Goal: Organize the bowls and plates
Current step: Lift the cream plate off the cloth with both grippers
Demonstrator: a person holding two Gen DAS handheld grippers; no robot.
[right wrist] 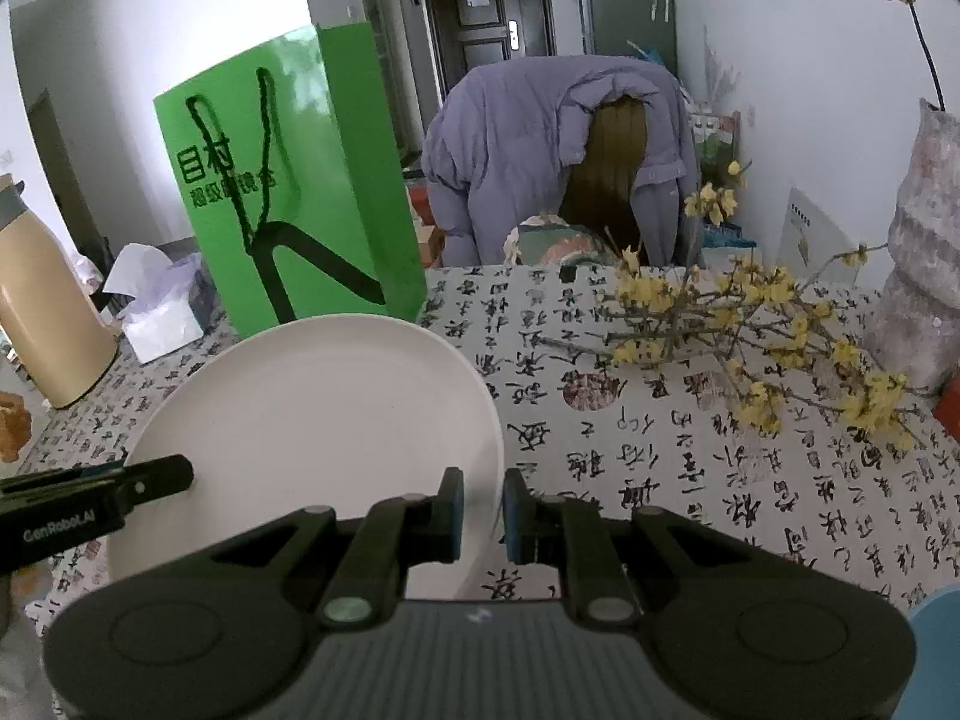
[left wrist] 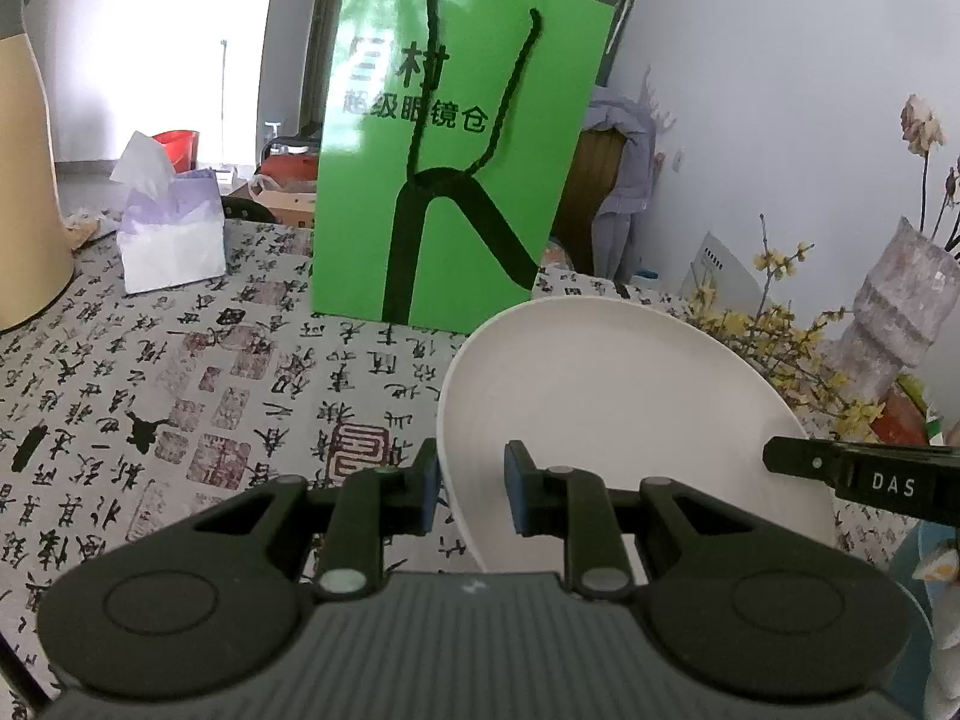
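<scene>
A white plate [left wrist: 630, 414] hangs tilted above the table's calligraphy-print cloth [left wrist: 180, 396], held from both sides. My left gripper [left wrist: 471, 486] is shut on the plate's left rim, which runs between its blue pads. In the right wrist view the same plate [right wrist: 318, 420] fills the lower left, and my right gripper [right wrist: 483, 516] is shut on its right rim. Each view also shows the other gripper's black finger lying on the plate: the right one's finger [left wrist: 840, 471] and the left one's finger [right wrist: 120, 489]. A blue dish edge [right wrist: 939, 648] shows at the lower right.
A green paper bag [left wrist: 456, 168] stands just behind the plate. A tissue box [left wrist: 171, 240] and a beige jug [left wrist: 27, 180] are at the left. Yellow flower branches [right wrist: 750, 336] and a vase [right wrist: 924, 264] lie at the right. A purple jacket [right wrist: 540, 138] hangs on a chair beyond the table.
</scene>
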